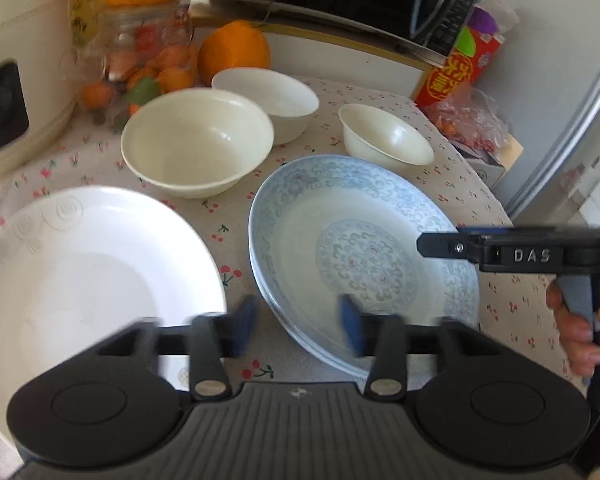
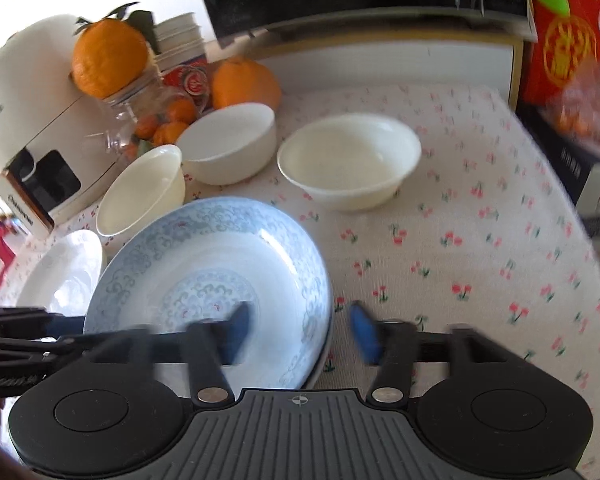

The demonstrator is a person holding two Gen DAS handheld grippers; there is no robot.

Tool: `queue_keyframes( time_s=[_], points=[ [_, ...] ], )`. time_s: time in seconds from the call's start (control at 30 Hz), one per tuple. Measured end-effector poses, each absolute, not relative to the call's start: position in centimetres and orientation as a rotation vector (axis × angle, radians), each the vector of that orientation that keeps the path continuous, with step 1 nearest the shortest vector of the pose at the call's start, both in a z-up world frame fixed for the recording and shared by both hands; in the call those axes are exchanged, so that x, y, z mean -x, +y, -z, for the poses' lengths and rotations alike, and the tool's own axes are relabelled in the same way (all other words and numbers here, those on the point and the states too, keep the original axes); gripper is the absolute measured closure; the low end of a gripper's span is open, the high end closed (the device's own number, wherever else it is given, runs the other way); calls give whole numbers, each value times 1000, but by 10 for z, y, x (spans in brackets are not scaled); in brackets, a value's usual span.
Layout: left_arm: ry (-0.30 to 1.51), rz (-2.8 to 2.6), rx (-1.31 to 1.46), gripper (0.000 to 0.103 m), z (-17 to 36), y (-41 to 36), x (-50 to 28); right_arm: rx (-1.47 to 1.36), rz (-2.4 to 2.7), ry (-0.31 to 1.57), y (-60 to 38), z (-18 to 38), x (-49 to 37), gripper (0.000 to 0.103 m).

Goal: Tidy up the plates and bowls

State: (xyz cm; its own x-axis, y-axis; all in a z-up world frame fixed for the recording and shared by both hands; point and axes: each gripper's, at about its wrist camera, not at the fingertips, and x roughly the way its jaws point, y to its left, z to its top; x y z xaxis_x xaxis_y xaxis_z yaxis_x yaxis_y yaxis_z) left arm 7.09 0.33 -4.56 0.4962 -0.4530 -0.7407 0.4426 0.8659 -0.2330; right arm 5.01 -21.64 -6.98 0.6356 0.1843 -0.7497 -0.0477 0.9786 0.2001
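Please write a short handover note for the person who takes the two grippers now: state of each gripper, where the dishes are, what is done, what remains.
Left gripper: open, empty, at the near left rim of the blue plates.
Right gripper: open, empty, straddling their right rim.
Dishes: two blue plates stacked; white plate to their left; three bowls behind, each separate.
Done: blue plates stacked.
Left: probably add the white plate and nest the bowls.

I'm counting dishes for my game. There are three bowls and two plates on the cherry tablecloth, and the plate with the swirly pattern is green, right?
Almost. The swirly patterned plate is blue, not green; the left wrist view shows it clearly. The rest holds: three bowls and two plates on the cherry tablecloth, the other being a white plate.
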Motion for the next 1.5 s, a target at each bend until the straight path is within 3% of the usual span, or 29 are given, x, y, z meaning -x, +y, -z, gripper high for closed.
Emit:
queue_keyframes(
  time_s=[0.13,0.33,0.5,0.8,0.9,1.0,1.27,1.4,1.5],
  points=[
    [842,582,-45,23,30,7,-55,-124,-172,848,-204,52,-42,23],
    [772,551,-124,4,16,26,-42,-123,-277,805,-180,32,-33,13],
    [802,402,-172,2,20,46,-48,-71,-366,791,-147,26,-39,8],
    [905,272,26,2,28,96,-53,-29,-561,789,-85,25,-57,8],
    [923,226,99,3,36,111,-52,-31,-614,791,-70,28,-65,11],
    [956,211,138,13,39,120,-53,-22,-627,810,-57,30,-77,16],
    [1036,195,353,40,53,141,-50,33,-576,898,-34,48,-99,56],
    [1038,182,387,54,51,145,-50,50,-545,924,-30,57,-105,61],
    [1043,171,393,57,51,146,-49,64,-530,926,-28,60,-108,63]
  ],
)
